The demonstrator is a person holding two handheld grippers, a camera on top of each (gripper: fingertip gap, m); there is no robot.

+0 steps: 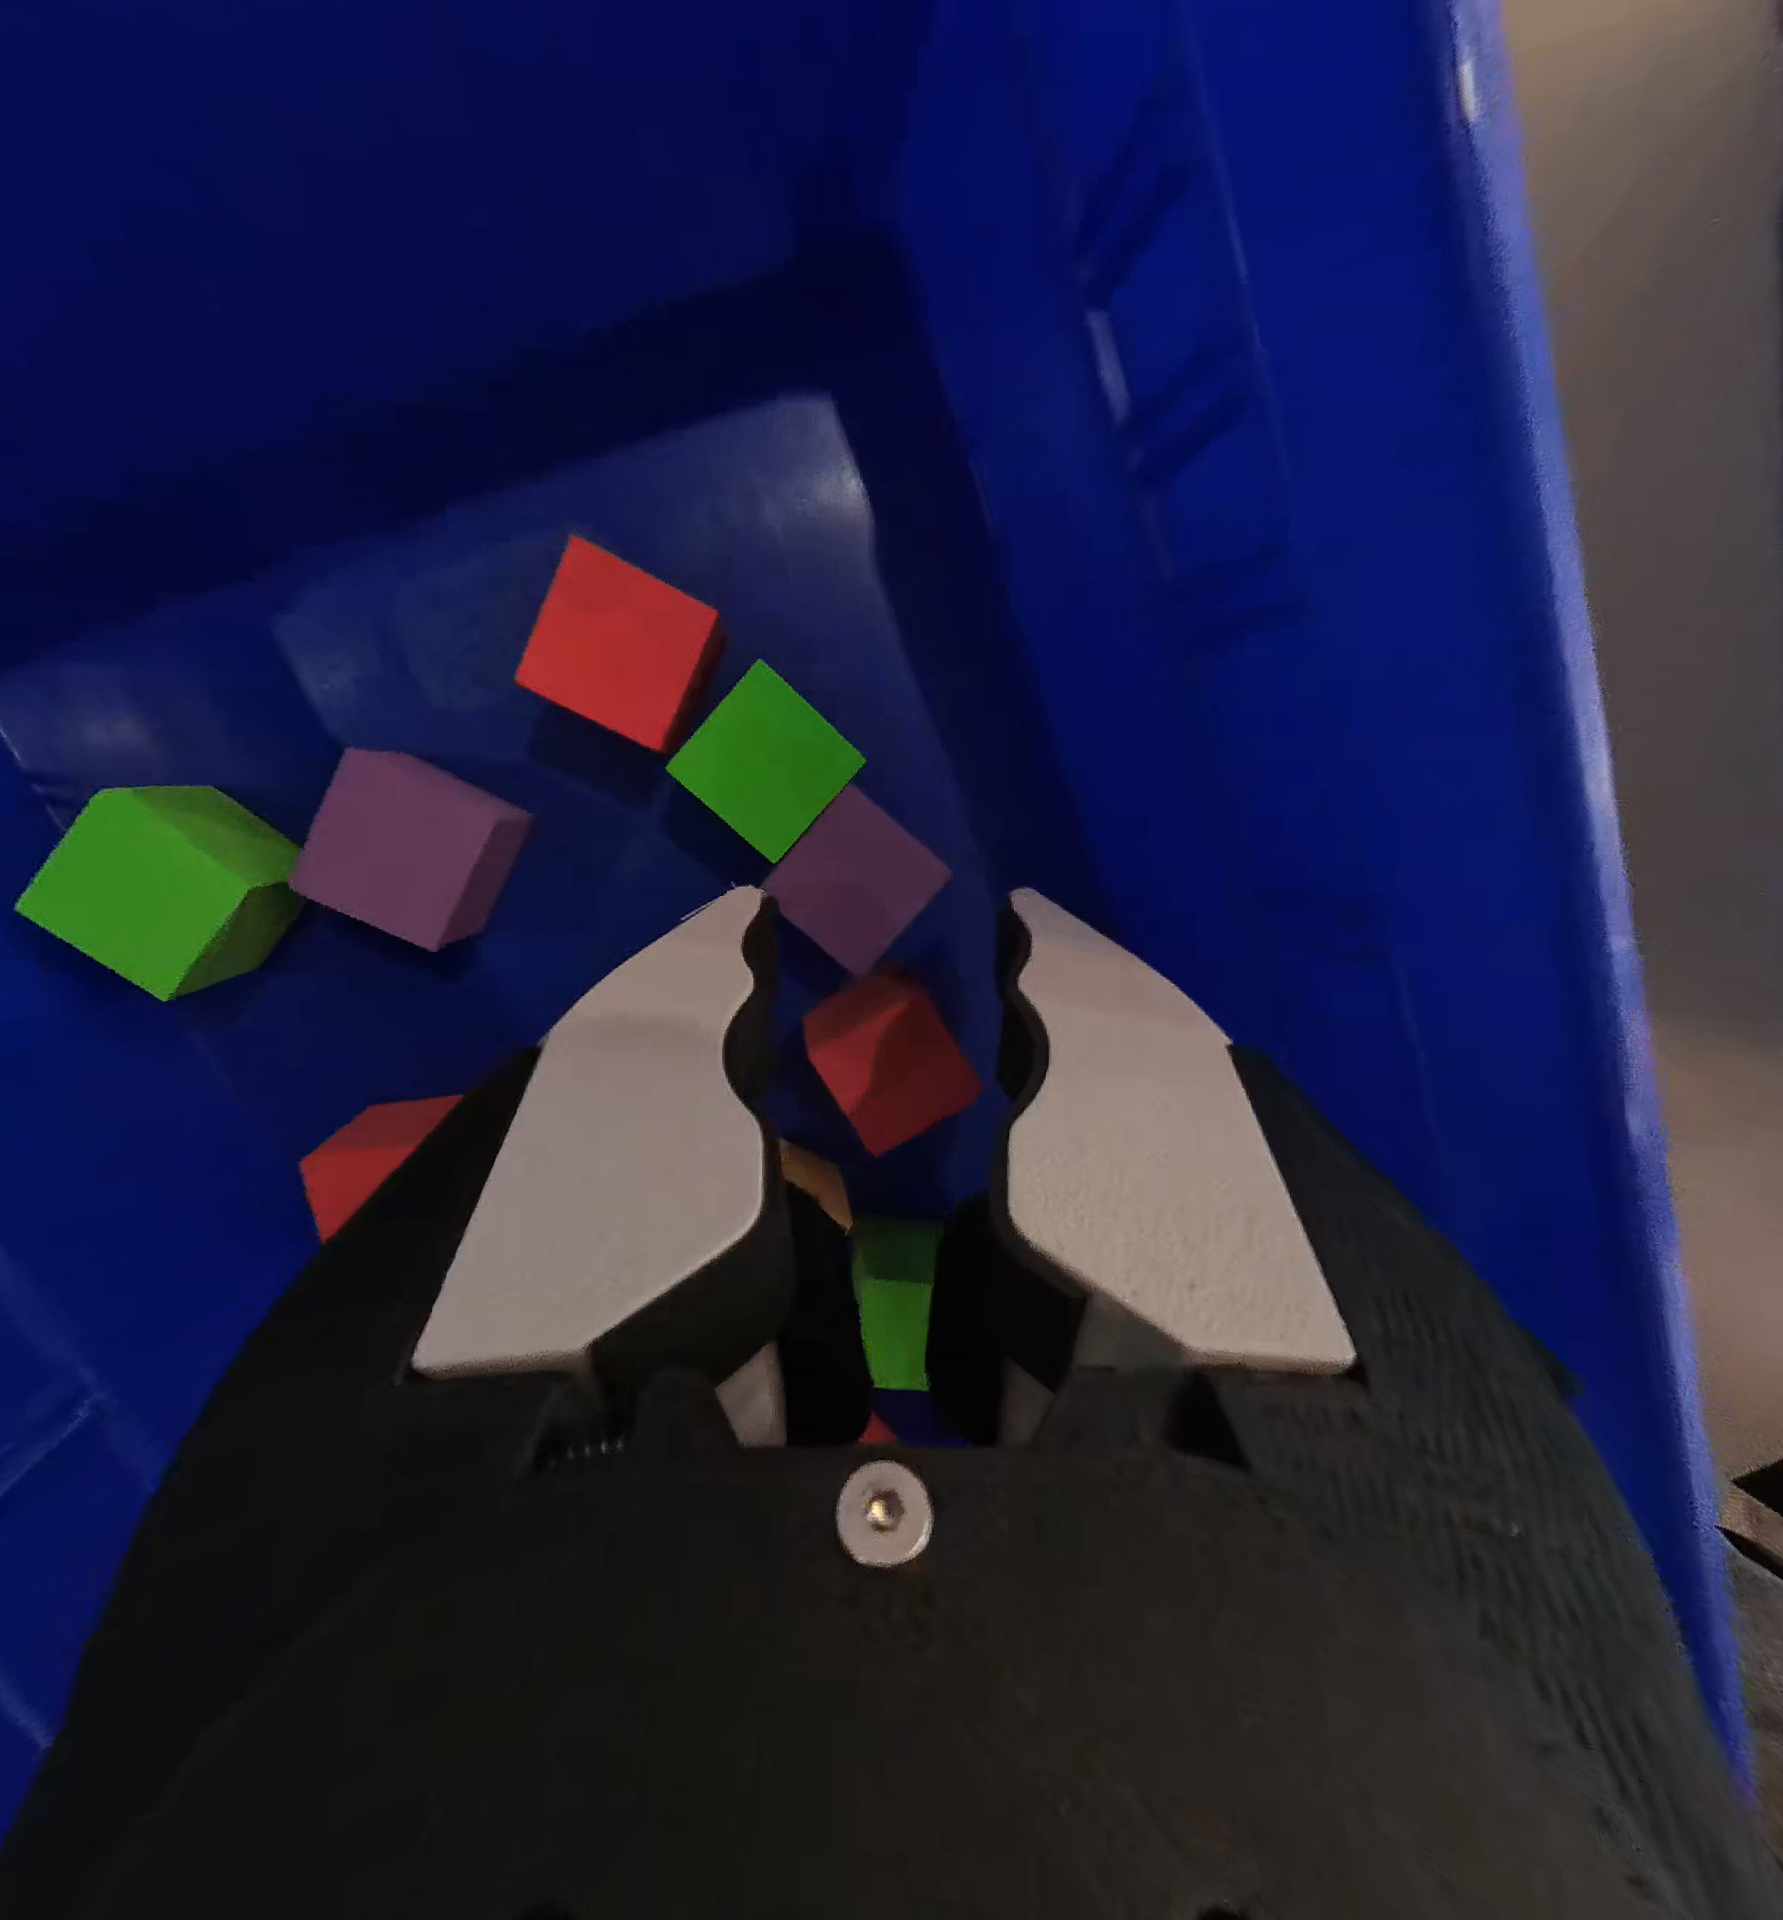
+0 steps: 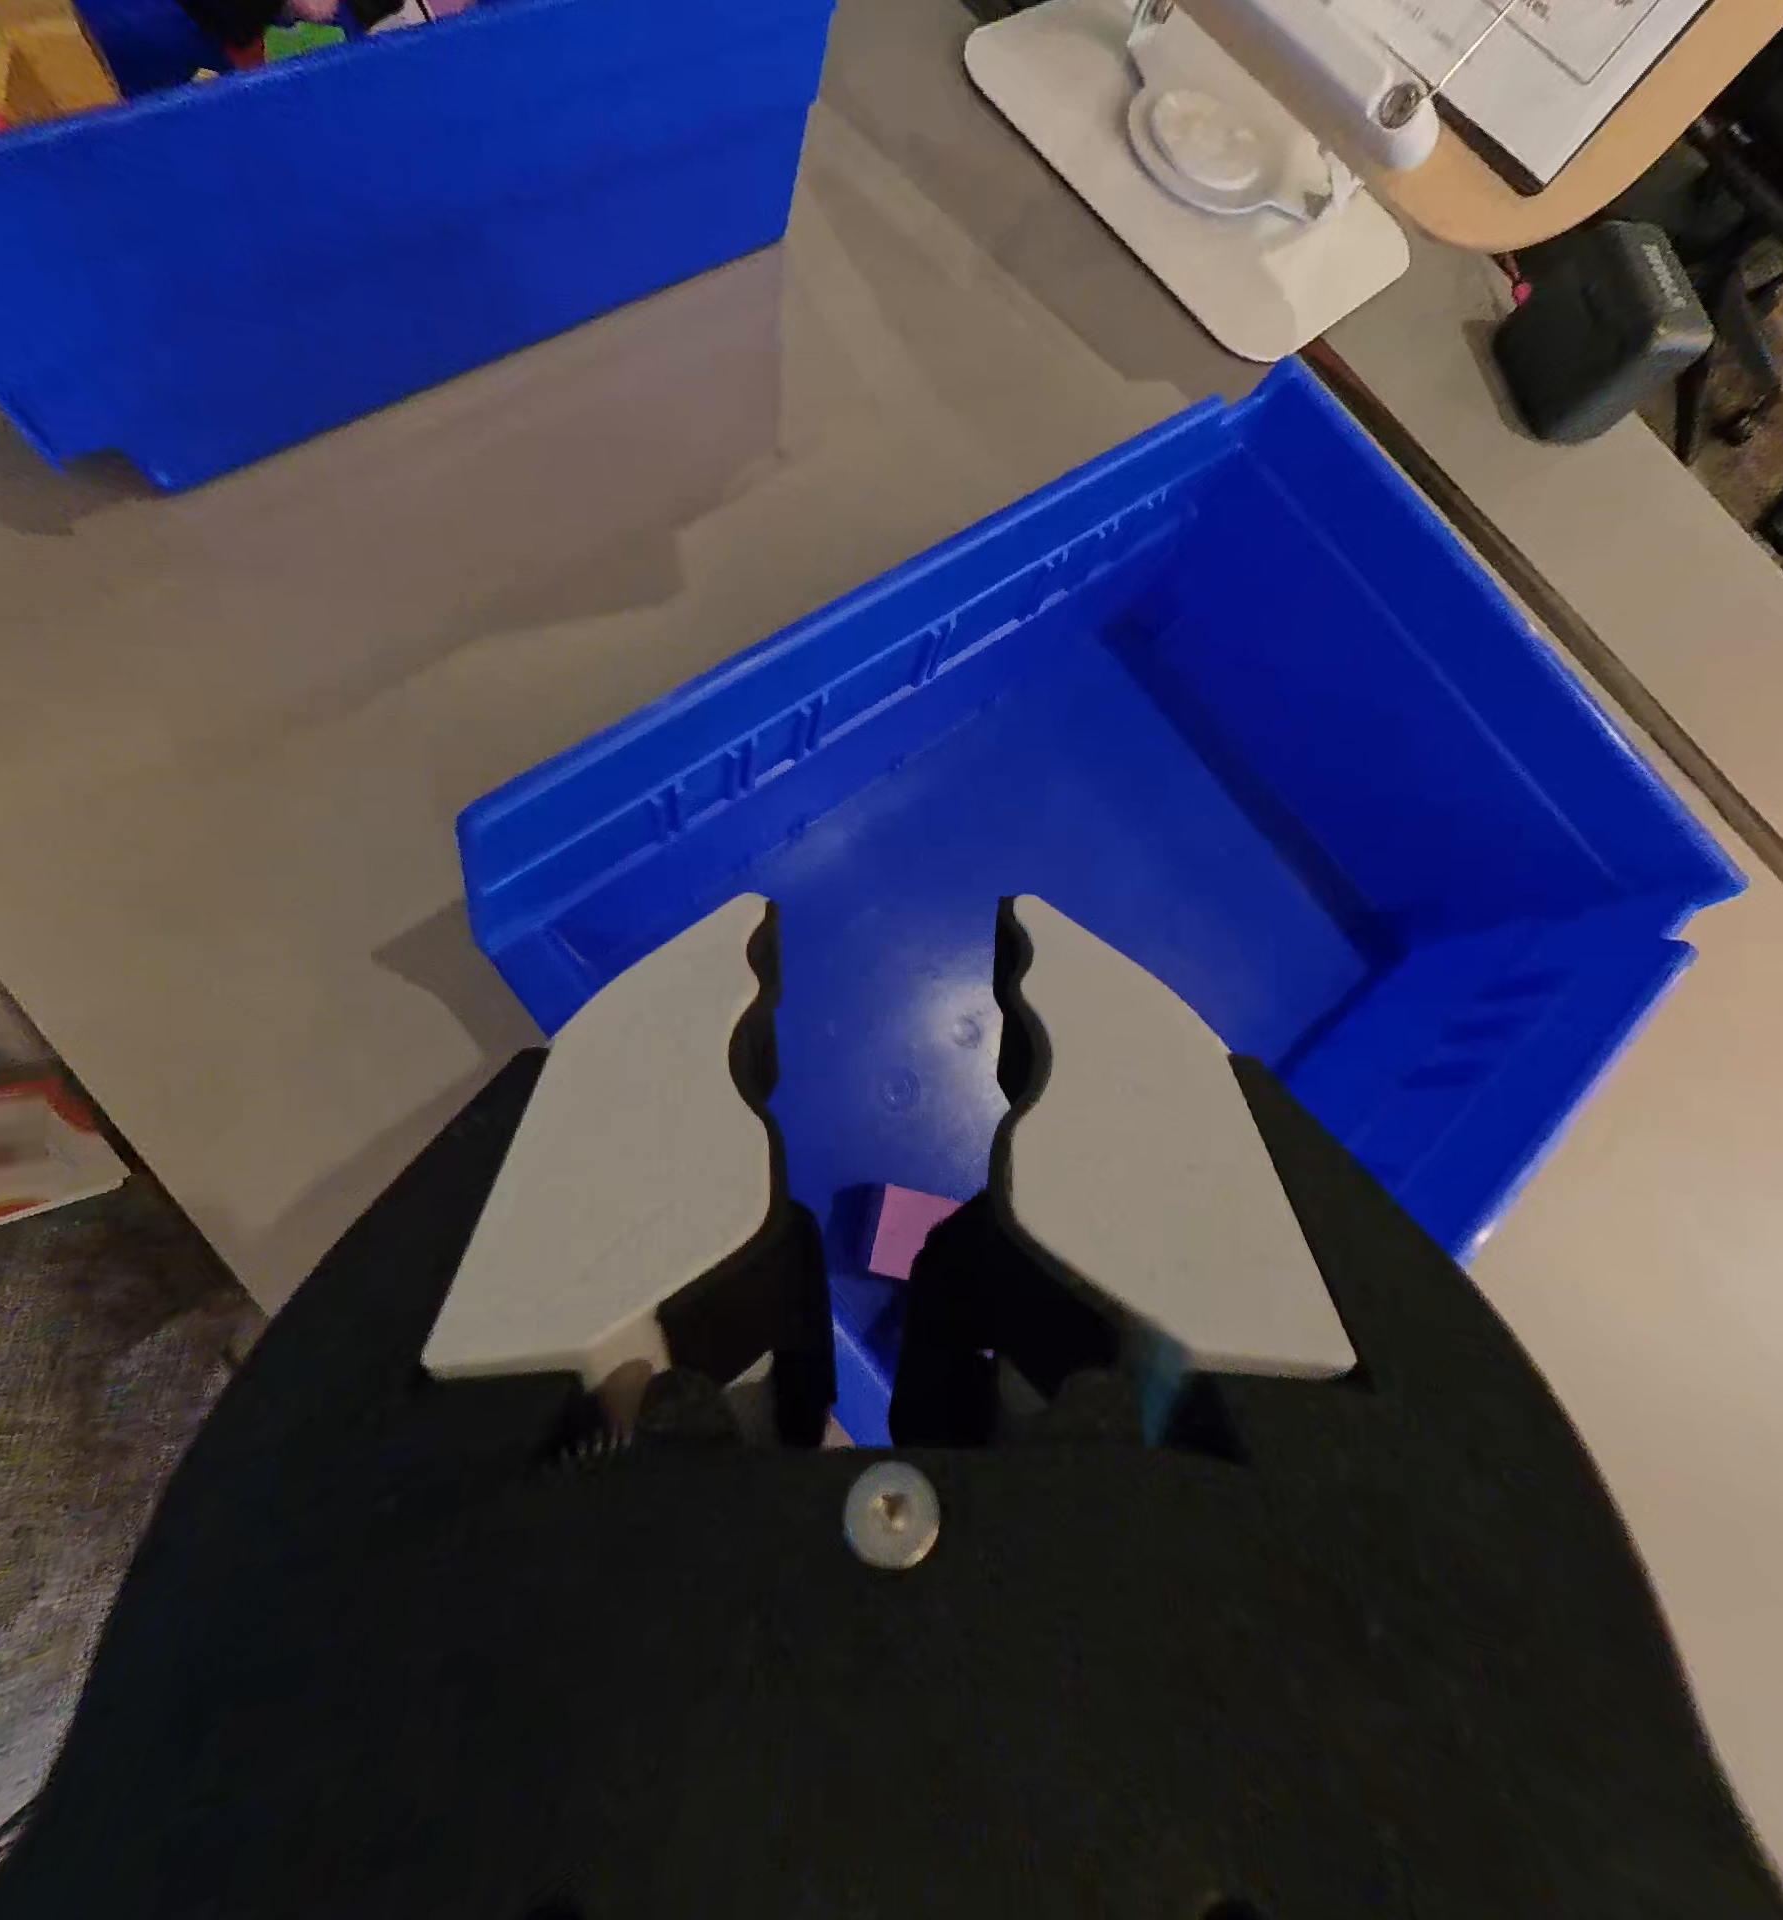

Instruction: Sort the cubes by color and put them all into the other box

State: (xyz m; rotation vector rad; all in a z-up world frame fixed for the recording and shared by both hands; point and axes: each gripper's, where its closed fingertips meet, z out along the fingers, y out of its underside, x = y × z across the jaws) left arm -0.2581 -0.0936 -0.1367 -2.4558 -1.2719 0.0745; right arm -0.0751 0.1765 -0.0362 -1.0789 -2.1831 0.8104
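left wrist view: left gripper (image 1: 882, 904) inside a blue bin (image 1: 1230, 623), jaws apart, gripping nothing – a red cube (image 1: 892, 1060) lies between the fingers, nearest. green cube (image 1: 762, 758) touches a purple cube (image 1: 856, 883); more cubes scattered left.

right wrist view: right gripper (image 2: 885, 906) spread and empty above a second blue bin (image 2: 1489, 727) on a grey table (image 2: 347, 675) – one purple cube (image 2: 908, 1231) on its floor. another blue bin (image 2: 367, 239) far left.

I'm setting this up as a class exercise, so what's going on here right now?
A person holds two grippers. The left gripper hangs open inside a blue bin of scattered cubes, nearest a red cube. The right gripper hangs open over another blue bin holding a purple cube. Neither grips anything.
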